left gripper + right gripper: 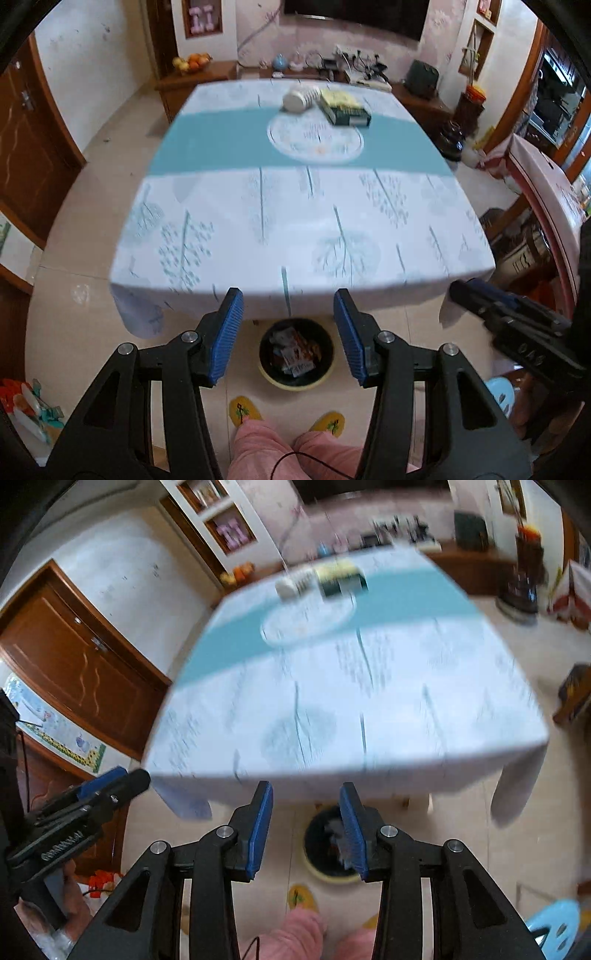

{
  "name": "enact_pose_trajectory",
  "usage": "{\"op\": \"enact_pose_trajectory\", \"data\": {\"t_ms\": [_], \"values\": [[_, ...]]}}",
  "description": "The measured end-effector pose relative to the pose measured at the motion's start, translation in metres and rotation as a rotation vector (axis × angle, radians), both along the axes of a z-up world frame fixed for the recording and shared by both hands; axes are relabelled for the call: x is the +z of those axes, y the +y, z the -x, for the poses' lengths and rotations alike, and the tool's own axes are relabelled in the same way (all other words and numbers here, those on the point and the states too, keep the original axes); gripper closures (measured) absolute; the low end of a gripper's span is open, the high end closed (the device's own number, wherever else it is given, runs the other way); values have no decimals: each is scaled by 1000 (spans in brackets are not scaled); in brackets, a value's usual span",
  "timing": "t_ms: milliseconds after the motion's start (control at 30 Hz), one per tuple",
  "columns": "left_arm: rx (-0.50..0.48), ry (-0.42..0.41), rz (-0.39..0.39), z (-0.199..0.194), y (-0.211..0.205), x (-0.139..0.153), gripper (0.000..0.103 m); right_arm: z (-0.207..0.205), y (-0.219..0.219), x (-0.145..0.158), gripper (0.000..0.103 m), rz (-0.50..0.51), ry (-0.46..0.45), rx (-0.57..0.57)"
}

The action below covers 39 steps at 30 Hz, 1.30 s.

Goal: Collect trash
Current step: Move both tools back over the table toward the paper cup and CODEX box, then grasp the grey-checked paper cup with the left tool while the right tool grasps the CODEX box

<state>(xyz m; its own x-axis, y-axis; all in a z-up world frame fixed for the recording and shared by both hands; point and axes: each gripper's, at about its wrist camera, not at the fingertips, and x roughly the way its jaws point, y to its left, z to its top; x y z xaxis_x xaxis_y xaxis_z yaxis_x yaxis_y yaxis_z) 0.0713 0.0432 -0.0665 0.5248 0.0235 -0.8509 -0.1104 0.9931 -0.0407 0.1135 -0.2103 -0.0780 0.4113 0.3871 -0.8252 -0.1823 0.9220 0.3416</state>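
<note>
Both grippers, left (288,334) and right (306,829), hang with jaws apart and empty above a bin (296,354) of wrappers on the floor below the table's (295,206) near edge. A cup (299,99) and box (345,107) lie near the far edge, probably not trash.

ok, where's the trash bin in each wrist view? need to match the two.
Left wrist: the trash bin is at bottom centre, on the floor in front of the table's near edge, seen between the left tool's blue pads, wrappers inside.
Right wrist: the bin is at bottom centre-right, partly hidden behind one blue pad of the right tool.
Shared landmark: the green box on the far part of the table.
</note>
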Motion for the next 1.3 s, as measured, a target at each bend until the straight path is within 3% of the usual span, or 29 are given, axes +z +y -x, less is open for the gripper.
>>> {"op": "enact_pose_trajectory", "data": {"t_ms": [200, 367, 467, 600, 900, 1000, 1067, 1300], "values": [[7, -53, -4, -12, -5, 56, 54, -25, -4, 72, 41, 2, -113, -3], [-5, -96, -1, -30, -10, 90, 42, -50, -6, 117, 32, 1, -174, 4], [-11, -115, 2, -51, -7, 104, 41, -66, -4, 137, 24, 10, -209, -5], [-24, -116, 19, -87, 3, 115, 41, -91, 2, 152, 21, 29, -235, -29], [-117, -90, 48, -211, 40, 116, 39, -168, 31, 153, 12, 118, -220, -112], [-166, -65, 51, -266, 53, 111, 33, -212, 47, 144, 11, 148, -187, -135], [-188, -51, 49, -301, 60, 103, 27, -242, 57, 136, 11, 173, -166, -144], [-226, 50, 92, -418, 75, 47, 26, -353, 89, 80, 10, 230, -133, -151]]}}
